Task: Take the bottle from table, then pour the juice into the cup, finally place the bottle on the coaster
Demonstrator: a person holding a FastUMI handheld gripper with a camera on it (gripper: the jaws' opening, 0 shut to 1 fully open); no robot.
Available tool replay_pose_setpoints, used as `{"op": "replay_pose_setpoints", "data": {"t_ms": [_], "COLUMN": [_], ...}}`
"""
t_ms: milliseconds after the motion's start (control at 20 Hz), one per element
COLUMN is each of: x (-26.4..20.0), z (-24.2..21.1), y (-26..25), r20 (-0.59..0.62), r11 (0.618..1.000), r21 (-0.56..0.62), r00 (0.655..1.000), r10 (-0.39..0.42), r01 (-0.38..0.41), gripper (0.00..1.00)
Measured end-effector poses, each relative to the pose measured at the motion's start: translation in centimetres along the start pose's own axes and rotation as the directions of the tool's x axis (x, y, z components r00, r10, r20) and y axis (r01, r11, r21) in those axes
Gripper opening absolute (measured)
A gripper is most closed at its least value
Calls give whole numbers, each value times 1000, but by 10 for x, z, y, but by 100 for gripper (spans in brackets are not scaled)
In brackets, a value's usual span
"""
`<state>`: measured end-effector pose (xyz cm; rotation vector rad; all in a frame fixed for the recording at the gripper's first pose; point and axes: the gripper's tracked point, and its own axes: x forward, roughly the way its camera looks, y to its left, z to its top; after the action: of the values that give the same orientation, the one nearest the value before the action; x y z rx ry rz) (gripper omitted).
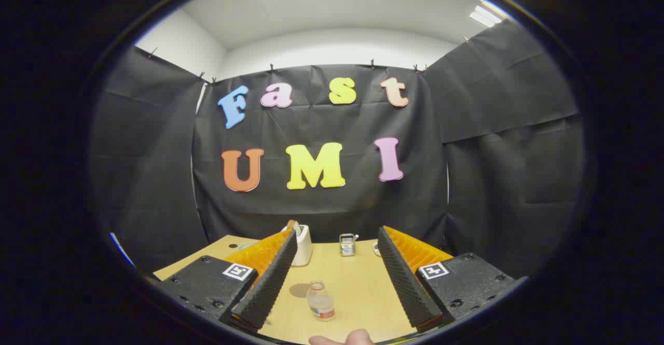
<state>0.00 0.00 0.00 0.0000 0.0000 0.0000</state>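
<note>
1. The gripper (337, 262) is sitting up above the wooden table (358, 288) with its two fingers (270, 283) spread wide apart, nothing pinched, nothing touching them.

2. The bottle (320, 300) is standing upright on the table, down in the gap between the fingers, a bit closer to the left one. It's a small clear plastic one with a label band around the lower part. It's free of both fingers, just standing on its own.

3. There's a flat brownish round patch (300, 290) on the tabletop just beside the bottle, toward the left finger. Could be the coaster, could be a shadow, honestly can't tell from here.

4. Beyond the tip of the left finger there's a white cup-like container (303, 244), partly hidden behind that finger, with something poking out of its top. Can't make out what's in it.

5. Further out, roughly between the two fingertips and near the far table edge, sits a small metallic-looking object (347, 244). Too small to say what it is.

6. Right by the tip of the right finger there's a small pale thing (375, 249), mostly covered by the finger.

7. A bit of the person's finger (346, 339) peeks in below the bottle, nearest the camera.

8. Black cloth (155, 179) hangs all around behind the table.
</note>
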Motion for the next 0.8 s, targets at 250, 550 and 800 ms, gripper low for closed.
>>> {"op": "replay_pose_setpoints", "data": {"t_ms": [250,550,800], "x": [-1,1,2], "z": [3,-1,0], "y": [-1,2,2], "r20": [12,2,1], "r11": [1000,1000,1000], "r21": [-1,-1,3], "r00": [1000,1000,1000], "r10": [-9,-5,-6], "r01": [9,5,6], "gripper": [100,100,100]}}
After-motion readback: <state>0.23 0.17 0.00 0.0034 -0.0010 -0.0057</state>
